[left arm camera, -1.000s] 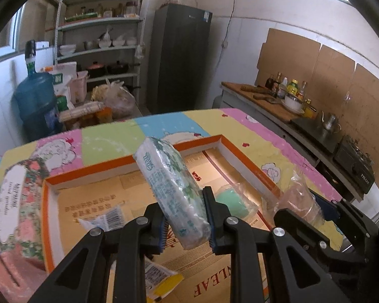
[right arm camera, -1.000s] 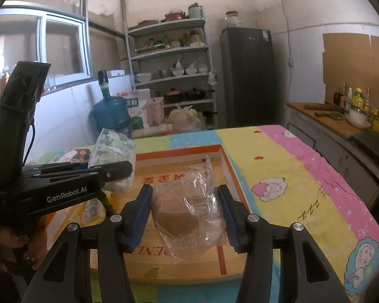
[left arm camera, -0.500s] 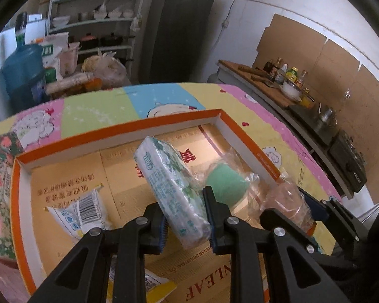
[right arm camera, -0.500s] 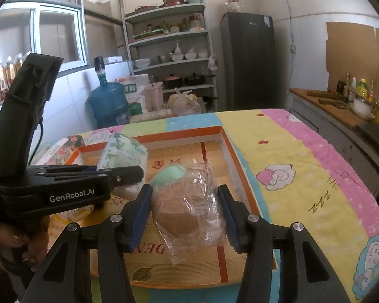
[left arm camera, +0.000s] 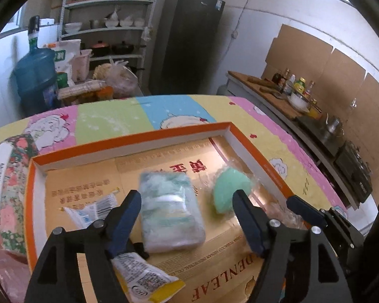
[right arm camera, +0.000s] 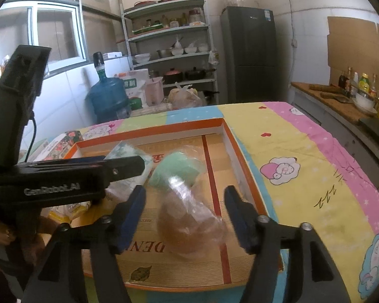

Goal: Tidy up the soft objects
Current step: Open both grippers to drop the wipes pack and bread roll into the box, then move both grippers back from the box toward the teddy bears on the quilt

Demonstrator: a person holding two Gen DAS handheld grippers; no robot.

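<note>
From the left wrist view, we are holding the left gripper over the orange-rimmed cardboard tray. Its jaws are opening, and the green-and-white tissue pack is lying between them on the tray floor, free of the pads and blurred. The green sponge in its clear wrap is resting just beside the pack, toward the tray's right wall. Two printed sachets are lying near the tray's left and near sides: a white one with a barcode and a yellow-edged one. A floral box is standing outside the tray, touching its left wall.

From the right wrist view, the right gripper is also opening its jaws. The brown soft thing in a clear bag is sitting between them on the tray floor, near the tray's front right corner, and the pads are not pressing on it. The sponge is lying just behind it.

What could go wrong, in our judgement: the loose plastic of the bag could be catching on a pad while we are pulling away, and so dragging the bag out over the low wall. The two grippers are working close together inside the tray, so one could be knocking the sponge or the other tool. The tissue pack, being light, could be sliding toward the sachets.
</note>
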